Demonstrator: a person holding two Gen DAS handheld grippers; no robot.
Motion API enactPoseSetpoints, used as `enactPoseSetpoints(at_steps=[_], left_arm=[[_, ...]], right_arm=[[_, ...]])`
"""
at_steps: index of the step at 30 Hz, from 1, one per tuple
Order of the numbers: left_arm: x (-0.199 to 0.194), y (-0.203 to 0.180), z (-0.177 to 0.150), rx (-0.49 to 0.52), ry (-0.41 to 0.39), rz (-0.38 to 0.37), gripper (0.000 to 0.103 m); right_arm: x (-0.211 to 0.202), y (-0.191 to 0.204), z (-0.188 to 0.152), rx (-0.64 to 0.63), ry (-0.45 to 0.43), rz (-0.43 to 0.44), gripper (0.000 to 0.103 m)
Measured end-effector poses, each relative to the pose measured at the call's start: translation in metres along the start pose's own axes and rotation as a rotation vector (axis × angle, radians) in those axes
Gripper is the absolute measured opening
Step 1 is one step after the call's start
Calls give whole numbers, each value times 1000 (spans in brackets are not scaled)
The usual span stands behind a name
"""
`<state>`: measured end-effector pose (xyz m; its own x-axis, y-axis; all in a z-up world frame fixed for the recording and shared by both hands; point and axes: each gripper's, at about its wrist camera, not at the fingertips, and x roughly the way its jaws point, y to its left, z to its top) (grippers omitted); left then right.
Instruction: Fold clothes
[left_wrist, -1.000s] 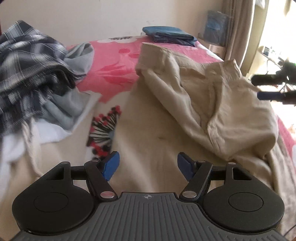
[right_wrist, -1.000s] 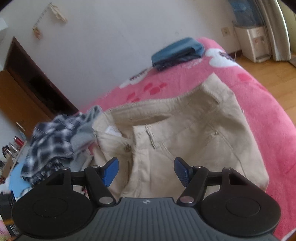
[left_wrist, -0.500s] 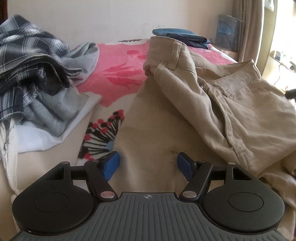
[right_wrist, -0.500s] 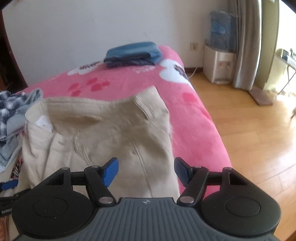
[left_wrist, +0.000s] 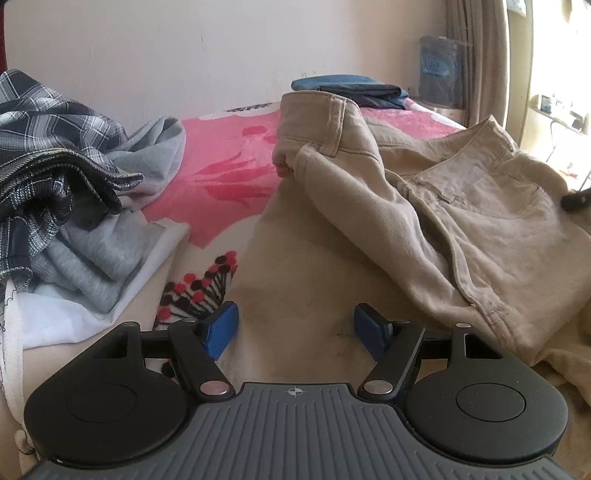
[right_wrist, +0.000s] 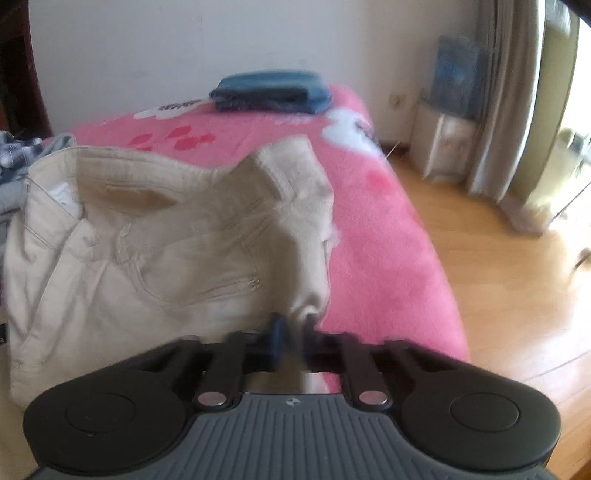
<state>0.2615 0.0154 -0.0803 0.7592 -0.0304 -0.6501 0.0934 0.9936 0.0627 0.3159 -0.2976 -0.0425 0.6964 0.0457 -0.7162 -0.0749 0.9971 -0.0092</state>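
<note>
The beige trousers lie across the pink bed, waistband toward the wall, legs running back toward both grippers. The right gripper has its jaws pinched together on a fold at the trousers' right edge. The left gripper hovers with jaws apart, above the trouser leg directly ahead of it, so it seems well placed to take the opposite edge.

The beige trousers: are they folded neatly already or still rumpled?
Still rumpled: the beige trousers lie bunched, waistband gaping, one edge pinched by the right gripper.
</note>
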Motion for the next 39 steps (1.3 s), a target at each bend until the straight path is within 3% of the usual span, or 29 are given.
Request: enactPoseSetpoints(at_steps=[4,11,14,17,20,22,24,25,29,34,37,39], left_arm=[[2,1,3,-16,-6,-18,70],[7,0,6,-39,5,-25,70],[9,0,5,-33,9,-21,71],[10,1,4,-34,6,-21,72],[10,2,3,-35,2,-19,75],[10,2,2,-39,-1,-10,77],[10,1,2,-44,-4,-1,77],[9,0,2,-43,-6,3,77],[8,-2,1,-38,-13,18,77],[7,-4,0,-32,-22,37,77],[7,-6,-1,-24,-23,42,77],[6,-6,-1,-20,-23,43,77]], right_arm=[[-2,-1,6,-23,-37,-31,2],[21,-38,10,48,-21,-214,2],[31,-54,8,120,24,-293,3],[26,-67,9,216,29,-436,4],[1,-77,12,372,-66,-309,5],[-1,-57,22,313,-54,-172,10],[-1,-37,32,258,-40,-36,34],[5,-23,35,244,-23,27,41],[33,23,43,205,25,190,45],[74,68,54,135,89,242,45],[79,91,53,23,90,158,42],[78,89,51,22,79,133,28]])
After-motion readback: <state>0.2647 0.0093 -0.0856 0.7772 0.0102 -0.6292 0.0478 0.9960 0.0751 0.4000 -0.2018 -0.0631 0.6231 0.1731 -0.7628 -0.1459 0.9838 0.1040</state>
